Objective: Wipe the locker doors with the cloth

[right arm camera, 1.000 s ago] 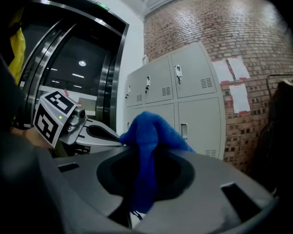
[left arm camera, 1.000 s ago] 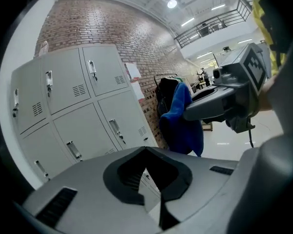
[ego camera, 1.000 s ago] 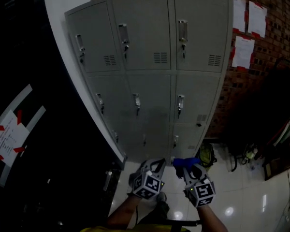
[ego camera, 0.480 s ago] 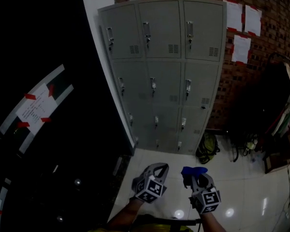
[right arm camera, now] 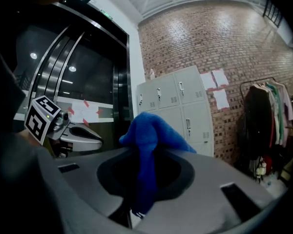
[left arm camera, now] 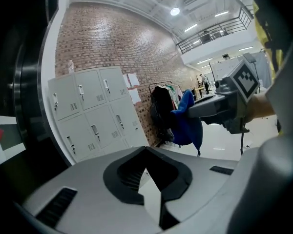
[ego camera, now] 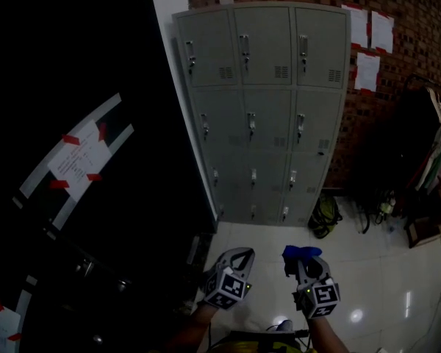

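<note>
A grey bank of lockers stands against the brick wall, well ahead of both grippers; its doors are shut, each with a small handle. Low in the head view, my right gripper is shut on a blue cloth, which bunches above the jaws and hangs down between them. My left gripper is beside it, jaws together and holding nothing. In the left gripper view the lockers are at the left and the cloth hangs from the right gripper. The right gripper view has the lockers behind the cloth.
White papers are stuck on the brick wall right of the lockers. A rack of clothes and a bag on the glossy floor sit to the right. A dark glass wall with a taped notice fills the left.
The lockers now look smaller and farther away, and have shifted right in the view. Both grippers stay low side by side, the cloth still in the right one.
</note>
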A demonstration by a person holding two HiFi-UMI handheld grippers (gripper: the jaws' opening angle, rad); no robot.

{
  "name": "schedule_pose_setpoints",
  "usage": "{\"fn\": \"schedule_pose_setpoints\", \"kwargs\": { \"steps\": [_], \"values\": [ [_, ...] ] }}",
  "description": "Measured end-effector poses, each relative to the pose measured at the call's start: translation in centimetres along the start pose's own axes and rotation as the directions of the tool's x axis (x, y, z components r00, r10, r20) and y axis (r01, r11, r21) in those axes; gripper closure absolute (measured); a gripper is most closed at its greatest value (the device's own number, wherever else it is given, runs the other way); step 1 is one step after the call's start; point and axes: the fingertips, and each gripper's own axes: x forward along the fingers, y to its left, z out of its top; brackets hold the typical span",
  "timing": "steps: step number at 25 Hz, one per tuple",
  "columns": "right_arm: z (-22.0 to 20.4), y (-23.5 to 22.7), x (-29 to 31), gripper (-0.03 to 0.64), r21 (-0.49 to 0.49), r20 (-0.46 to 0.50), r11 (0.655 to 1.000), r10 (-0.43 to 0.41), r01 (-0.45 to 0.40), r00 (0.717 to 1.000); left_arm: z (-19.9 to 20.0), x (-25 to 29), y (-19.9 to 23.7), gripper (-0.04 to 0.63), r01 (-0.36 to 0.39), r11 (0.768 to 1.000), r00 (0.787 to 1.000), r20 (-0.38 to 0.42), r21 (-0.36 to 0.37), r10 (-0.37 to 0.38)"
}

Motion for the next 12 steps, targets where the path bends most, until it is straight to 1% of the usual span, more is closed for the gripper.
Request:
{"fn": "schedule_pose_setpoints", "kwargs": {
  "steps": [2,4,8,12],
  "values": [
    [-1.3,2.5,-0.4,0.551,0.007,-0.017,1.000,-0.007,0.007,1.000,-2.4,-1.4,0.3,0.592,0.016,1.000,0.999,-0.030,-0.002,-0.016],
    [-2.3,4.1,-1.2,0.551,0.017,-0.032,0.999,-0.028,0.028,0.999,-3.8,-2.4,0.0,0.593,0.042,0.999,0.998,-0.049,-0.002,-0.042],
    [-3.1,6.1,-2.3,0.551,0.015,-0.042,0.998,-0.056,0.056,0.998,-3.5,-4.3,0.0,0.594,0.055,0.998,0.998,-0.015,0.029,-0.054],
    [-4.2,8.3,-2.9,0.551,0.002,-0.028,0.997,-0.074,0.075,0.997,-4.6,-6.9,-0.1,0.592,0.068,0.996,0.998,-0.006,0.049,-0.068]
  ]
}}
